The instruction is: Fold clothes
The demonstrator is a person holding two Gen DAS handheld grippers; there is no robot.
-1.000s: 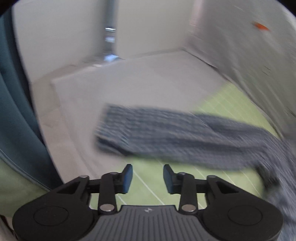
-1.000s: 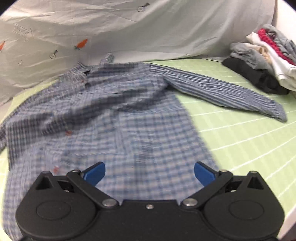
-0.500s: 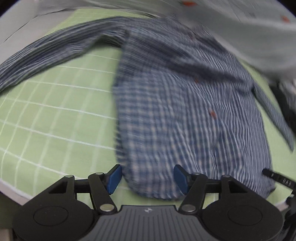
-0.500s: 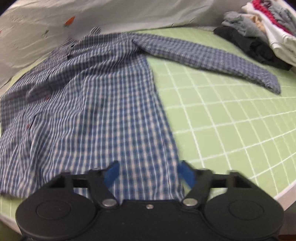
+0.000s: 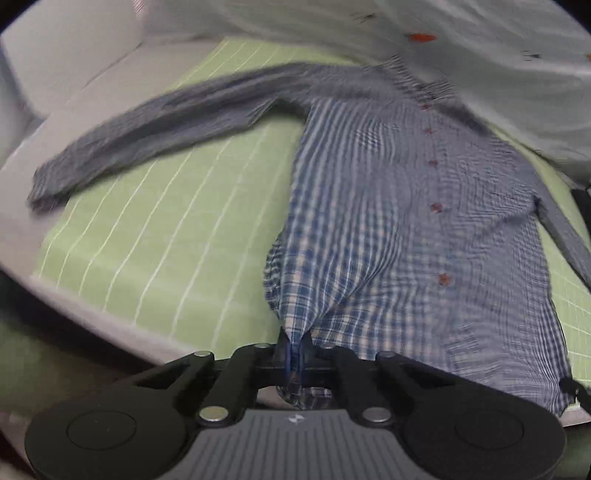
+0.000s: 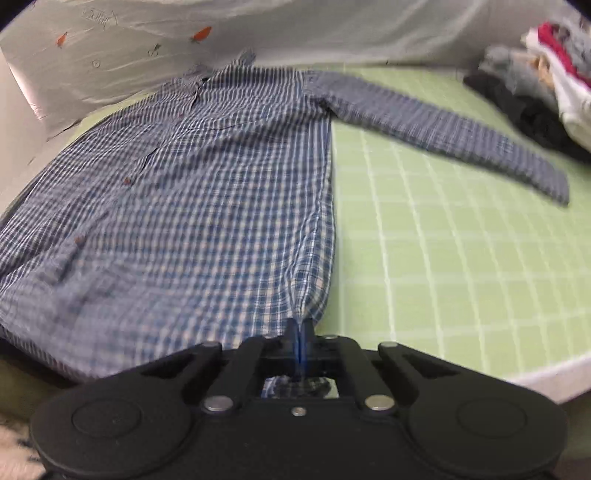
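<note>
Both grippers: I had left gripper [image 5: 294, 349] and right gripper [image 6: 300, 341] clamped on shirt [image 6: 192, 206] hem corners, mat [image 6: 443, 258] near edge.
Next: probably lift hem toward collar.

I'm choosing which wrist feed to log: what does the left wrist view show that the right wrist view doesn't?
Only the left wrist view shows the shirt's far sleeve stretched toward the mat's pale border. Only the right wrist view shows the pile of clothes at the mat's far corner and the other sleeve. Both show the plaid shirt spread on the green grid mat, the white sheet behind, and each gripper, left gripper and right gripper, with jaws shut on the hem.
</note>
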